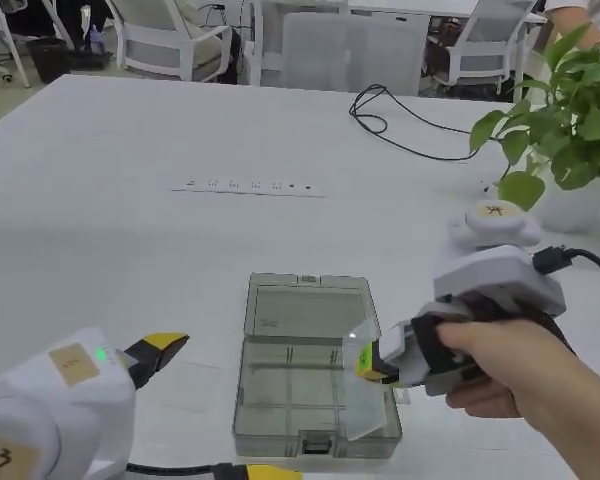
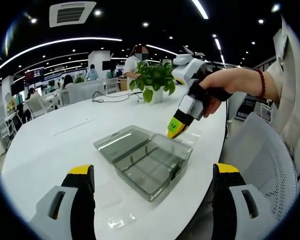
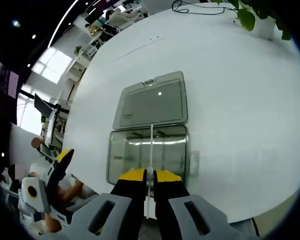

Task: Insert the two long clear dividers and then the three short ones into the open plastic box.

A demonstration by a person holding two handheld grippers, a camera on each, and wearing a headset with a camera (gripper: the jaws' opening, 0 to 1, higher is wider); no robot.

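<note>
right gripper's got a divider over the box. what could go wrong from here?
1. The right gripper pinches the clear divider by one edge, and it hangs tilted over the right side of the box. It may miss the slots and jam, or twist in the grip.
2. The left gripper is open and apart from the box, so nothing steadies it. A downward push may slide it on the table.

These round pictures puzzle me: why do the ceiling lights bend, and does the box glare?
Left gripper view: the fisheye lens bows the ceiling light strips into arcs. Right gripper view: one small glint on the box lid. Head view: straight lines.
</note>
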